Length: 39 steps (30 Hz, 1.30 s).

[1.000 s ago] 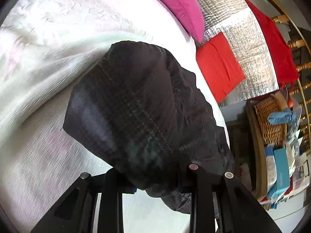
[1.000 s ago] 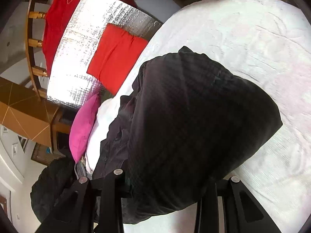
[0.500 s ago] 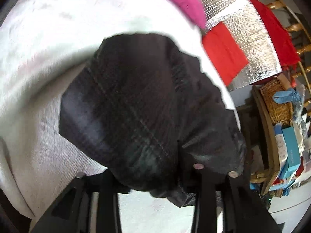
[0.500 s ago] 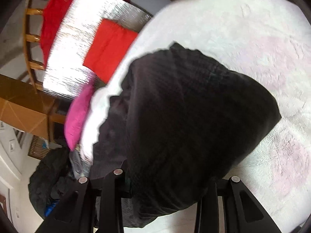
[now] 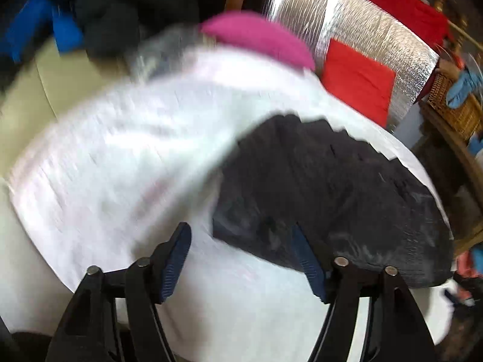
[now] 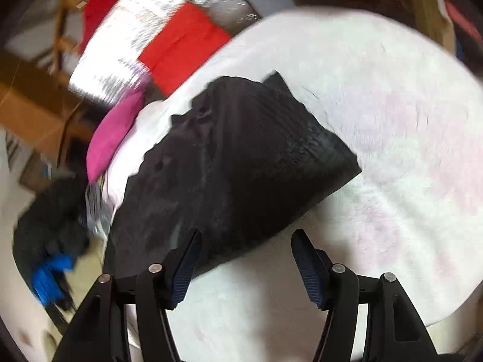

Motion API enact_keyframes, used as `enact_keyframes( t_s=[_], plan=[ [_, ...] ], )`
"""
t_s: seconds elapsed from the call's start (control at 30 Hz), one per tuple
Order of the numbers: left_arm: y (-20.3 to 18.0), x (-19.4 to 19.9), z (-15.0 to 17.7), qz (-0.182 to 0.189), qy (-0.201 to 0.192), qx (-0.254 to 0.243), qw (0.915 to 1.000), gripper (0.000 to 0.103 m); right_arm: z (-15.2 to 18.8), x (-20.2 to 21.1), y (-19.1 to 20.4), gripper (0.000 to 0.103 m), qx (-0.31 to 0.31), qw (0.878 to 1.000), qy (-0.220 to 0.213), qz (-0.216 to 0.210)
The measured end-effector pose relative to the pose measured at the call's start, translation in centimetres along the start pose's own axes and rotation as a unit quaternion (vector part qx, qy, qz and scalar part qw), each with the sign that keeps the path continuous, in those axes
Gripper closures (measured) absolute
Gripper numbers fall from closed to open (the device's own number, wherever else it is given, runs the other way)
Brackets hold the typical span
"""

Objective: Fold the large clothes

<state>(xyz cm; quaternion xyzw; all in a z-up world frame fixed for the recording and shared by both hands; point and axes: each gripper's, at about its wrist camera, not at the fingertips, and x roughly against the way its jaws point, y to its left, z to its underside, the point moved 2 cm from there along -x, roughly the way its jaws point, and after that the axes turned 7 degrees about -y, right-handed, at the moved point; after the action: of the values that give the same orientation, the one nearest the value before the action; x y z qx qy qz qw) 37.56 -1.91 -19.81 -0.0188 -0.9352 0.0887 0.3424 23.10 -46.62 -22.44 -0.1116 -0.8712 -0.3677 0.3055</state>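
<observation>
White bed cover (image 5: 120, 181), the largest surface, filling most of both wrist views; I see its rounded edge falling away at the lower left in the left wrist view and at the lower right in the right wrist view (image 6: 392, 181). Broad bare cover lies to the left of the garment in the left wrist view and to its right in the right wrist view.

Black garment (image 5: 332, 196), folded into a compact, roughly wedge-shaped stack, resting on the cover close to the bed's edge nearest the silver sheet; in the right wrist view (image 6: 241, 166) one sharp folded corner points toward the open middle of the bed.

Silver foil sheet (image 5: 347, 45) beyond that bed edge, carrying a folded red cloth (image 5: 359, 84); the same pair appears in the right wrist view (image 6: 145, 30) and (image 6: 184, 45).

Pink pillow (image 5: 256, 39) at the bed's far edge, beside the foil sheet.

Left gripper (image 5: 241, 259): jaws spread wide, holding nothing; I see its right finger overlapping the garment's near edge.

Right gripper (image 6: 246, 259): jaws spread wide, holding nothing, with the left finger over the garment's near edge and bare cover between the fingers.
</observation>
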Motion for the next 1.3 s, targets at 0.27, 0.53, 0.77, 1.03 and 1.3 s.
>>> enact_keyframes(
  t_s=[0.27, 0.53, 0.77, 1.03, 1.3],
  plan=[
    [-1.4, 0.2, -2.2, -0.033, -0.069, -0.063, 0.9951, 0.031, -3.1, 0.1, 3.3, 0.038, 0.073, 0.996, -0.054, 0.005],
    [-1.3, -2.5, -1.8, -0.054, -0.045, -0.071, 0.995, 0.031, -5.6, -4.2, 2.3, 0.039, 0.046, 0.998, -0.031, 0.012],
    [-1.0, -6.5, -0.5, -0.075, 0.002, -0.072, 0.9946, 0.031, -5.9, -8.1, 1.0, 0.044, 0.049, 0.998, 0.017, 0.044],
    [-1.3, -7.0, -1.7, -0.06, 0.012, -0.075, 0.9953, 0.03, -6.9, -5.6, 3.0, 0.044, 0.07, 0.997, -0.028, 0.007],
    [-3.8, -9.2, -5.9, -0.029, 0.016, -0.105, 0.994, 0.028, -9.6, -8.5, 5.3, 0.044, 0.072, 0.996, -0.037, -0.022]
  ],
)
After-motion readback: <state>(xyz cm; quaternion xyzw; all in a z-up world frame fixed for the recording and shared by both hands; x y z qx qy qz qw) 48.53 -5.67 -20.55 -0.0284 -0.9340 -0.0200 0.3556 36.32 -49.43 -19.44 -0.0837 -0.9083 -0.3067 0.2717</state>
